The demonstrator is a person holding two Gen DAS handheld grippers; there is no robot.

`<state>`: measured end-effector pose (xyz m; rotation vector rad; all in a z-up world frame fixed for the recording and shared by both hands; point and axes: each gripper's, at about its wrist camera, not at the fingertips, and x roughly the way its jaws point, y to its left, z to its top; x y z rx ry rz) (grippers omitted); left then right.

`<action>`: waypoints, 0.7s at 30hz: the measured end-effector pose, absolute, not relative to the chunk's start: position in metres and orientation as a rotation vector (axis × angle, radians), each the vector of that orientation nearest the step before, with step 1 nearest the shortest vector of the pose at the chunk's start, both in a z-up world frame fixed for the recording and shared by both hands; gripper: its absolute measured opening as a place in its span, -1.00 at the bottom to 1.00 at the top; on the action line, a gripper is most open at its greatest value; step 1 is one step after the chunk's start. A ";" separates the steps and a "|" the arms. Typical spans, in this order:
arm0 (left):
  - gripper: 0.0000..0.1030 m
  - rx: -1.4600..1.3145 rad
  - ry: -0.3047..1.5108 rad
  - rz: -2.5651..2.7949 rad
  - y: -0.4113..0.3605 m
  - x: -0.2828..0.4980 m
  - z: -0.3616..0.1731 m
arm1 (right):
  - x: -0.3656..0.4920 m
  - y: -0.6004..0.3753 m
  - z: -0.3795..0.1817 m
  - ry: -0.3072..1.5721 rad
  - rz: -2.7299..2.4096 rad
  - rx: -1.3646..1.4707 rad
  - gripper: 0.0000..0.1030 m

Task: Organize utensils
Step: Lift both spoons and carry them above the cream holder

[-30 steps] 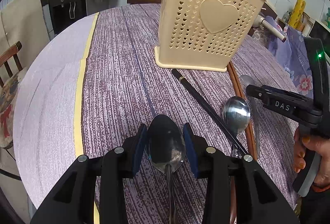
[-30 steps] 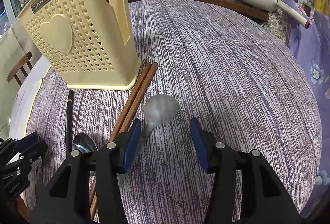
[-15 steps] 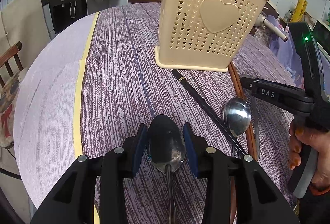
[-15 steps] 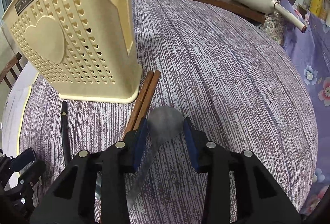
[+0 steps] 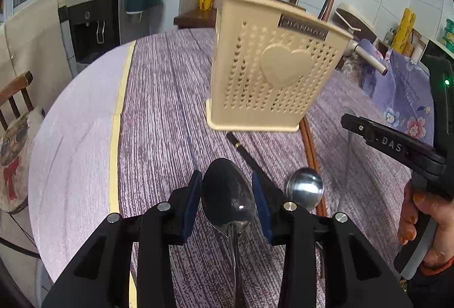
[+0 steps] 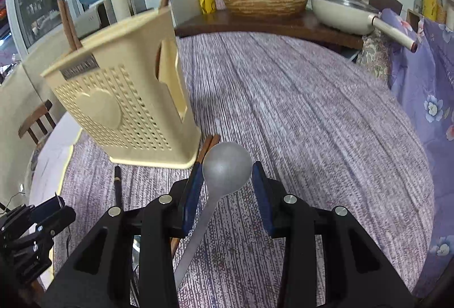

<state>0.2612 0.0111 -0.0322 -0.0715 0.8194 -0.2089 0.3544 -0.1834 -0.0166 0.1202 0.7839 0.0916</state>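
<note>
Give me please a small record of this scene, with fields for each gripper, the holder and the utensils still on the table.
left gripper: shut on a shiny spoon, bowl forward between the pads
right gripper: shut on a matte grey spoon, lifted above the cloth
holder: cream perforated utensil holder with a heart, upright on the table; brown chopsticks already stand in it
on table: one steel spoon, one black chopstick, a brown chopstick pair, all in front of the holder
</note>
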 end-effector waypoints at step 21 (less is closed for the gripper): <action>-0.29 -0.091 0.706 -0.174 0.014 0.257 0.005 | 0.324 -0.205 0.024 0.678 0.165 0.087 -0.65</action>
